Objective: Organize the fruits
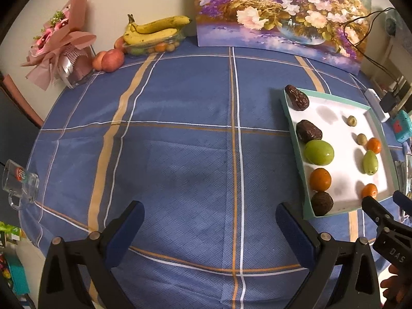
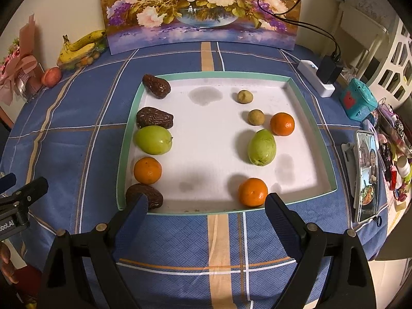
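Blue plaid tablecloth [image 2: 164, 242] covers the table. Ahead of the right gripper [image 2: 206, 202], whose jaws stand apart and empty, a shallow tray [image 2: 310, 118] holds three oranges [image 2: 147, 170], two green fruits [image 2: 153, 139], three wrinkled brown fruits [image 2: 154, 118] and two small tan ones [image 2: 256, 117]. The nearest brown fruit is partly hidden behind the left finger. The left gripper [image 1: 209, 215] also stands apart, empty, with the tray to its right. Its neighbour's body reads "DAS".

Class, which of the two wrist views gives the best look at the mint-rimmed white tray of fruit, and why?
The right wrist view: the mint-rimmed white tray sits centred, all four rims visible and every fruit separate. In the left wrist view the same tray is squeezed against the right edge, seen at a slant, and its near right corner is hidden behind the right gripper.
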Tool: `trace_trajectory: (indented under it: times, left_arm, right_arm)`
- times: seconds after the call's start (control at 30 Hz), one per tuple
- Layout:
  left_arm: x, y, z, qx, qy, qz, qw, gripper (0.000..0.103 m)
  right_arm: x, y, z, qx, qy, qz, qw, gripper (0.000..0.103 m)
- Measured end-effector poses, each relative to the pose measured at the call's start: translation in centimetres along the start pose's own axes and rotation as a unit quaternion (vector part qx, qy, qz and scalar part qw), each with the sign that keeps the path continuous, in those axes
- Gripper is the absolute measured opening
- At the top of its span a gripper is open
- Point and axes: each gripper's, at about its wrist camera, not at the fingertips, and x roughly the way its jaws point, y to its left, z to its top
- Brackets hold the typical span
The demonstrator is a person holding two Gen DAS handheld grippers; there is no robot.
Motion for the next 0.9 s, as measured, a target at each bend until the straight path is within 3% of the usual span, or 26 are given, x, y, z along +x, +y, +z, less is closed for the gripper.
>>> trace_trajectory:
  times: [0.17,0.9]
  left_arm:
    - [0.2,-0.32,-0.09,0.009,0.009,0.026,0.9996,0.103]
    - [0.5,-0.64,-0.31,0.02,0.017,0.031,0.9992,0.103]
  right_arm:
    - [-0.04,-0.03,0.03,0.0,0.0,0.001,1.0,0.093]
    - [0.08,-0.01,-0.02,0.0,0.004,0.002,1.0,0.093]
